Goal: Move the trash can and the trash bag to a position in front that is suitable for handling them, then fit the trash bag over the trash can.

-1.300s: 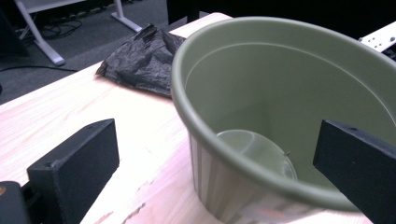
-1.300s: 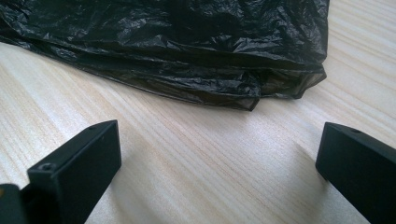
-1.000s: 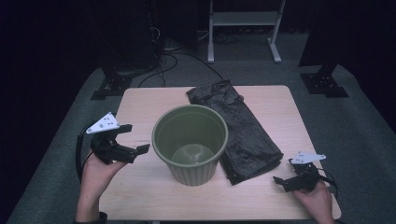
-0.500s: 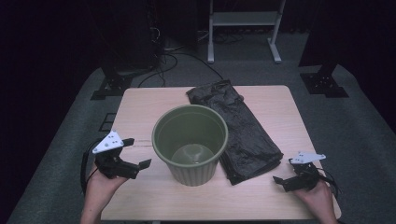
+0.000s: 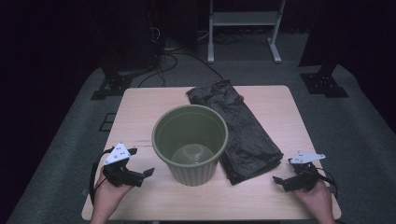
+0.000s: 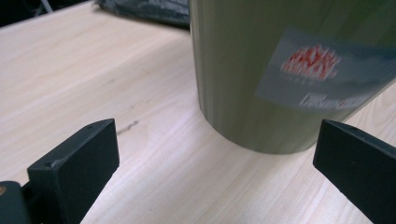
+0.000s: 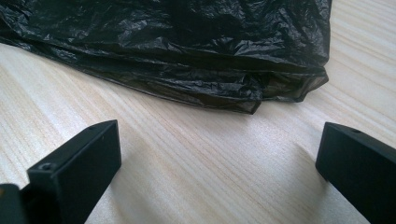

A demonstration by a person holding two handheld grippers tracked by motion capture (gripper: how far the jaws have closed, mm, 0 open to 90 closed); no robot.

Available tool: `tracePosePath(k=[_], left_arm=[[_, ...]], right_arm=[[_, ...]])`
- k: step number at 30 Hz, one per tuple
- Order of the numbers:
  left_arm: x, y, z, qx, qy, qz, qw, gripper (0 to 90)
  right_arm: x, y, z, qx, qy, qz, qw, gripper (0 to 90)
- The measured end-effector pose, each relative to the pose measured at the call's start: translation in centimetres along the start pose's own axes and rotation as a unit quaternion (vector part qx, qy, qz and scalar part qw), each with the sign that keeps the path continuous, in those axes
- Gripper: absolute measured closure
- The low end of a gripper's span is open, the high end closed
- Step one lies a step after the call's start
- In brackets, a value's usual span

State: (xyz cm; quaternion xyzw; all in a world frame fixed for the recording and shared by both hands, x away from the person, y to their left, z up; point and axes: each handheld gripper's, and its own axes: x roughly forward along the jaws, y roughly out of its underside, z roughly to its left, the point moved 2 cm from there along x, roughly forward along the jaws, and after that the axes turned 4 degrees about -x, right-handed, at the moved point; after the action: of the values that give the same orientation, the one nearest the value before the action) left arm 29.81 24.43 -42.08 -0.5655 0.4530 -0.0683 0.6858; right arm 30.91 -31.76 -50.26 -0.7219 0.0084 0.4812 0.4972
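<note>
An empty olive-green ribbed bin [image 5: 190, 144] stands upright in the middle of the wooden table [image 5: 140, 107]. In the left gripper view its wall [image 6: 261, 70] carries a grey label with red print. A folded black plastic bag [image 5: 243, 126] lies flat to the bin's right, and its crumpled edge [image 7: 187, 56] is in the right gripper view. My left gripper [image 5: 141, 161] rests open left of the bin's base, holding nothing. Off the bag's near corner, my right gripper [image 5: 284, 170] is also open and empty, just above the table.
The table's front edge [image 5: 210, 218] runs just behind both hands. Grey carpet surrounds the table, with stand feet [image 5: 109, 86] and cables [image 5: 177, 56] on the floor beyond its far side. A white frame [image 5: 243, 28] stands at the back.
My left gripper has drawn back toward the table's front edge, staying open. The right gripper, bin and bag have not moved.
</note>
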Motion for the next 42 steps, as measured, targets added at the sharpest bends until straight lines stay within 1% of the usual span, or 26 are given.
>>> tracePosePath(k=[2,4,8,12,13,19,20,21,22,25,27,28,29,36,39,42], left_arm=[[0.5,0.4,0.0,0.004,-0.003,0.008,1.0000,0.0],[0.9,0.8,0.0,0.004,-0.005,0.010,0.9999,0.0],[1.9,1.5,0.0,-0.003,-0.005,0.018,0.9998,0.0],[3.1,2.6,0.2,-0.012,-0.012,0.033,0.9993,0.0],[3.4,2.9,0.2,-0.014,-0.011,0.040,0.9990,0.0],[4.6,4.1,0.6,-0.020,-0.019,0.063,0.9976,0.0],[4.7,4.2,0.6,-0.020,-0.021,0.070,0.9971,0.0],[4.9,4.3,0.6,-0.015,-0.027,0.078,0.9965,0.0],[5.0,4.3,0.6,-0.012,-0.030,0.081,0.9962,0.0],[5.4,4.6,0.5,-0.009,-0.032,0.092,0.9952,0.0],[5.6,4.9,0.5,-0.011,-0.030,0.095,0.9950,0.0],[5.8,5.1,0.5,-0.012,-0.029,0.100,0.9944,0.0],[5.8,5.3,0.5,-0.014,-0.027,0.101,0.9945,0.0],[5.7,5.3,0.6,-0.016,-0.030,0.099,0.9945,0.0],[5.8,5.3,0.6,-0.016,-0.030,0.099,0.9945,0.0],[5.8,5.3,0.6,-0.016,-0.030,0.099,0.9946,0.0]], right_arm=[[0.0,0.0,0.0,0.000,0.000,0.000,1.0000,0.0],[0.0,0.0,0.0,0.000,0.000,0.000,1.0000,0.0],[0.0,0.0,0.0,0.000,0.000,0.000,1.0000,0.0],[0.0,0.0,0.0,0.000,0.000,0.000,1.0000,0.0],[0.0,0.0,0.0,0.000,0.000,0.000,1.0000,0.0],[0.0,0.0,0.0,0.000,0.000,0.000,1.0000,0.0],[0.0,0.0,0.0,0.000,0.000,0.000,1.0000,0.0],[0.0,0.0,0.0,0.000,0.000,0.000,1.0000,0.0],[0.0,0.0,0.0,0.000,0.000,0.000,1.0000,0.0],[0.0,0.0,0.0,0.000,0.000,0.000,1.0000,0.0],[0.0,0.0,0.0,0.000,0.000,0.000,1.0000,0.0],[0.0,0.0,0.0,0.000,0.000,0.000,1.0000,0.0],[0.0,0.0,0.0,0.000,0.000,0.000,1.0000,0.0],[0.0,0.0,0.0,-0.001,0.000,0.000,1.0000,0.0],[0.0,-0.1,0.1,-0.006,0.003,-0.002,1.0000,0.0],[-0.4,-0.3,0.0,0.000,0.004,-0.014,0.9999,0.0]])
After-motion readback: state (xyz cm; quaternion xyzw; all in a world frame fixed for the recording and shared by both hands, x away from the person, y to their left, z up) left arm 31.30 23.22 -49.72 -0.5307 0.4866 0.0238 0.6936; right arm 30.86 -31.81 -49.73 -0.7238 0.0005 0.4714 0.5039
